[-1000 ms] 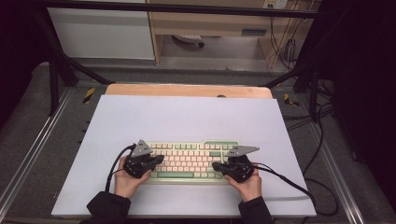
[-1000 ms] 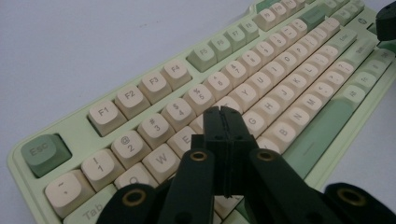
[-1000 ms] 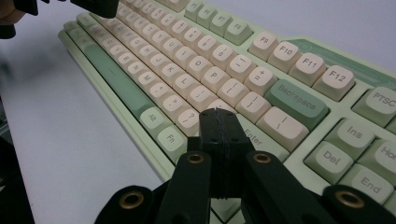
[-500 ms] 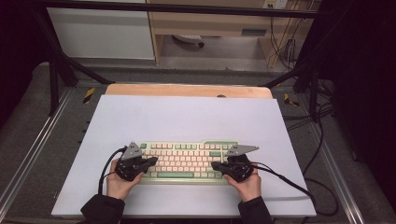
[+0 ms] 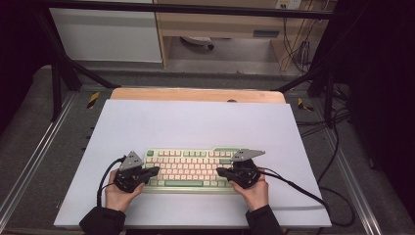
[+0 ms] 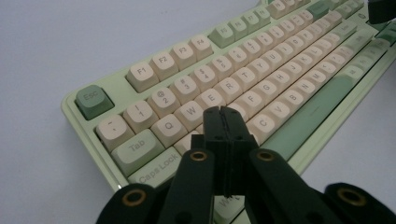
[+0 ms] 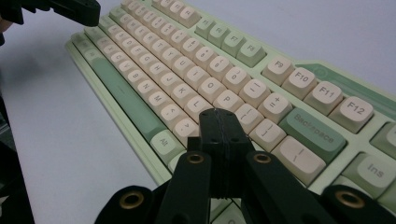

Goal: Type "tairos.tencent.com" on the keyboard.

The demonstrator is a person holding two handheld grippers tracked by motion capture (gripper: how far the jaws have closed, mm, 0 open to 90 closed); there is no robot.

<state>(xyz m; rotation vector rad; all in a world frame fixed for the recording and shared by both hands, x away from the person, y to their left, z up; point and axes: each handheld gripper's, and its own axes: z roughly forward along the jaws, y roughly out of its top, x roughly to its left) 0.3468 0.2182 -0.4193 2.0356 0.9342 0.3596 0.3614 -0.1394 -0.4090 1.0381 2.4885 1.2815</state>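
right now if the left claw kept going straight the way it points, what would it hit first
Most likely the keyboard itself. The left claw, jaws shut, points low across the letter keys, with its tip over the rows near the E and D keys. Depth is hard to judge, so whether it already touches a keycap is unclear.

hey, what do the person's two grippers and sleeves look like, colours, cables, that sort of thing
Both the left gripper and the right gripper are black, each with two black jaws whose arms carry brass-coloured ringed pivots. A grey three-cornered plate sits on top of each, and a black cable trails from each. The sleeves are dark, seemingly black.
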